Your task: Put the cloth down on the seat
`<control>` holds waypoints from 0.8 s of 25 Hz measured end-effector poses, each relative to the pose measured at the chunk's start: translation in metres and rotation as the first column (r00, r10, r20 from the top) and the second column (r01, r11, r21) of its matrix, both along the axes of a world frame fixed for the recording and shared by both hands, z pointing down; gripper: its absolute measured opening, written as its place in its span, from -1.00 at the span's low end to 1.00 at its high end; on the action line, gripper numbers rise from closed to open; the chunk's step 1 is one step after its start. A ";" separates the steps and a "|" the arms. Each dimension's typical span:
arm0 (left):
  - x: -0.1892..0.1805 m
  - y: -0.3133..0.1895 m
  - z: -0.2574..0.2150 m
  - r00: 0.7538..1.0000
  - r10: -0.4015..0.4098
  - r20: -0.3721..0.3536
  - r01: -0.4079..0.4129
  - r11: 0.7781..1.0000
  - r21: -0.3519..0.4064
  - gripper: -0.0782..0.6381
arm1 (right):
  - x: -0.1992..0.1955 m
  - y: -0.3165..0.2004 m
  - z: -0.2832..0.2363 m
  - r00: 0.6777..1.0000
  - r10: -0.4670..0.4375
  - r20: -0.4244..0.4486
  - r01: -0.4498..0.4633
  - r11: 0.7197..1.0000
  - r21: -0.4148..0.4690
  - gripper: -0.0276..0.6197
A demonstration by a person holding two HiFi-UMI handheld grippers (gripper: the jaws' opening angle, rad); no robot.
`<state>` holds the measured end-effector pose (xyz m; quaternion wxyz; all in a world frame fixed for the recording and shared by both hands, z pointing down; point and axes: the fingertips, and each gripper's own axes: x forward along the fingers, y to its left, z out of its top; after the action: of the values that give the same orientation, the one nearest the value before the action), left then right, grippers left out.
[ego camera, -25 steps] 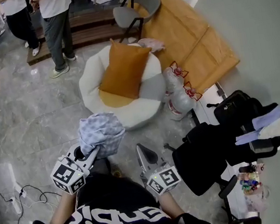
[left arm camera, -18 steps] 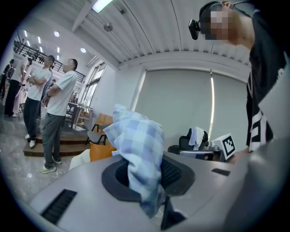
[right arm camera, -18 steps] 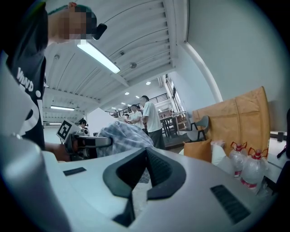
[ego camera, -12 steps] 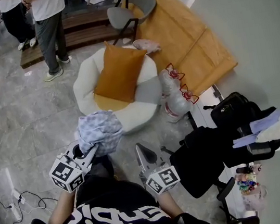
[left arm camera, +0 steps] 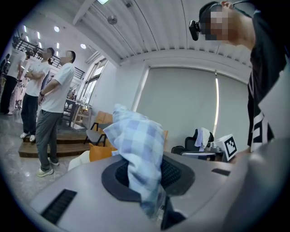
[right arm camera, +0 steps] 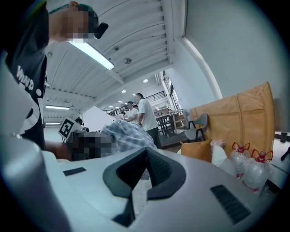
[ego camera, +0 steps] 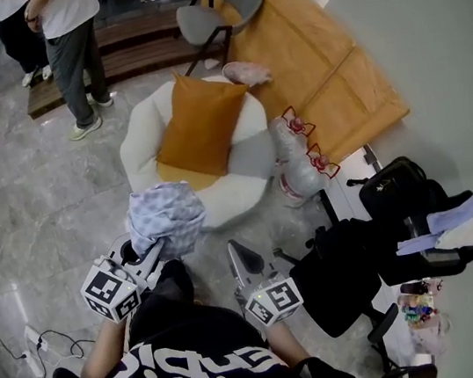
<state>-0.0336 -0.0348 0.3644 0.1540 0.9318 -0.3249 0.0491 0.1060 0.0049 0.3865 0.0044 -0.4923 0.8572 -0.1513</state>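
A blue-and-white checked cloth [ego camera: 165, 217] hangs bunched from my left gripper [ego camera: 150, 252], which is shut on it just short of the seat's near edge. In the left gripper view the cloth [left arm camera: 136, 136] stands up between the pads and hides the tips. The seat is a round white armchair [ego camera: 136, 142] with an orange cushion [ego camera: 199, 123] leaning on its back. My right gripper [ego camera: 240, 259] is held low to the right of the cloth. In the right gripper view its tips [right arm camera: 146, 152] meet with nothing between them, and the cloth [right arm camera: 129, 133] shows beyond.
Two people [ego camera: 71, 41] stand on the marble floor beyond the seat. A grey chair [ego camera: 218, 13] and an orange board [ego camera: 315, 64] stand behind it. Water bottles [ego camera: 293, 152] sit at its right. A black office chair with bags [ego camera: 347, 268] is at my right, cables [ego camera: 9, 326] at my left.
The left gripper has edged slightly forward with the cloth still in it. The head view has shifted a little. The right gripper has hardly moved.
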 end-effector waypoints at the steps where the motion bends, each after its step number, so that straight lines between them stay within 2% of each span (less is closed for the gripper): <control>1: 0.000 -0.008 0.001 1.000 0.002 0.002 -0.002 1.000 -0.003 -0.55 | 0.000 -0.007 0.001 1.000 0.003 0.002 -0.003 1.000 -0.003 -0.86; 11: 0.003 -0.079 0.001 0.999 0.054 0.000 -0.054 0.998 -0.023 -0.55 | -0.004 -0.074 0.003 0.999 0.042 0.009 -0.042 0.999 -0.017 -0.85; 20: -0.019 -0.136 -0.006 0.994 0.108 -0.017 -0.108 0.994 -0.010 -0.55 | -0.034 -0.138 -0.015 0.998 0.057 -0.020 -0.057 0.998 0.013 -0.85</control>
<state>-0.0528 -0.1710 0.3586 0.1589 0.9475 -0.2726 0.0515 0.0717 -0.1328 0.3714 0.0030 -0.5180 0.8437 -0.1408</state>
